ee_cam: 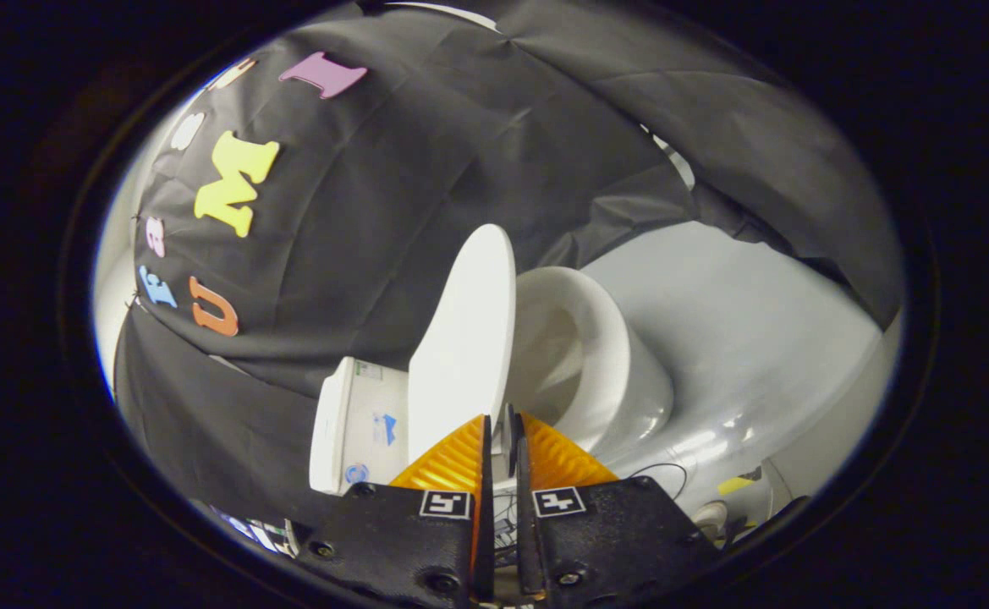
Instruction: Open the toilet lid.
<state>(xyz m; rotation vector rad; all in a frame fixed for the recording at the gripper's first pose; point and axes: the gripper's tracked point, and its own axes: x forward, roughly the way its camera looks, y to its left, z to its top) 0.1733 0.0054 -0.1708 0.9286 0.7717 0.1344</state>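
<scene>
Gripper (498,423) fingers nearly closed, pinching the edge of the toilet lid (464,338), prob. to swing it by the rim. Lid stands raised off the bowl (604,372), leaning toward the tank (359,423). Looks almost open.

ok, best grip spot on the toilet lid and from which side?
Probably the lid's thin free edge nearest the gripper, approached edge-on from the front. The lid is raised off the bowl, so a finger fits on each face. Fingers sit nearly closed at that edge.
</scene>
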